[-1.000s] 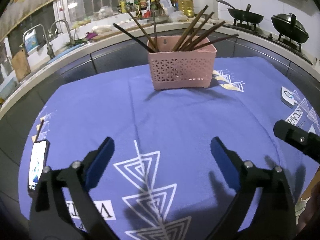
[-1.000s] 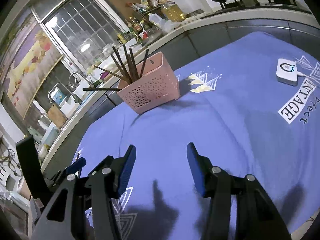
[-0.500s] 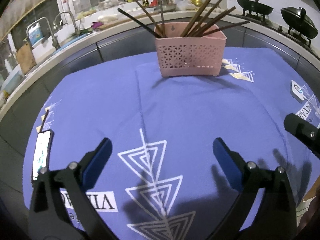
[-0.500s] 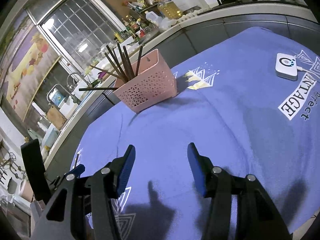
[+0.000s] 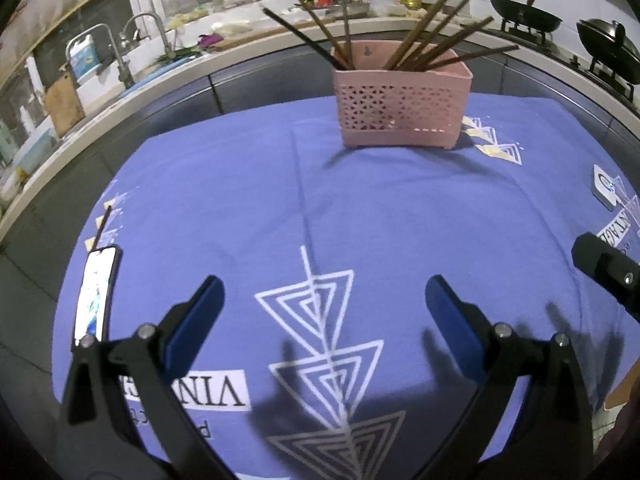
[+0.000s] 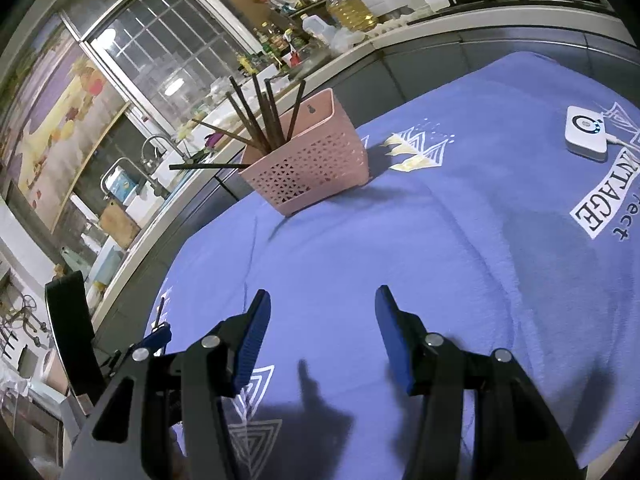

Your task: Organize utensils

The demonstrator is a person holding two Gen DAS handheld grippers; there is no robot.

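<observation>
Left gripper (image 5: 322, 300): jaws spread wide, nothing between them, over the near part of the purple printed cloth (image 5: 400, 208).
Right gripper (image 6: 322, 316): jaws apart, empty, above the same cloth.
Pink perforated plastic basket (image 5: 402, 106): upright at the far side of the cloth, well apart from both grippers.
Dark wooden chopsticks (image 5: 424, 32): standing tilted inside the basket, fanned out.
Lone chopstick (image 5: 102, 226): lying at the cloth's left edge, beside a black smartphone (image 5: 96, 292).

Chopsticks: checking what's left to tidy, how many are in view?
8 chopsticks: seven in the pink basket, three leaning left, four right; one lies on the blue cloth beside the phone. Shorter ones may hide inside.
</observation>
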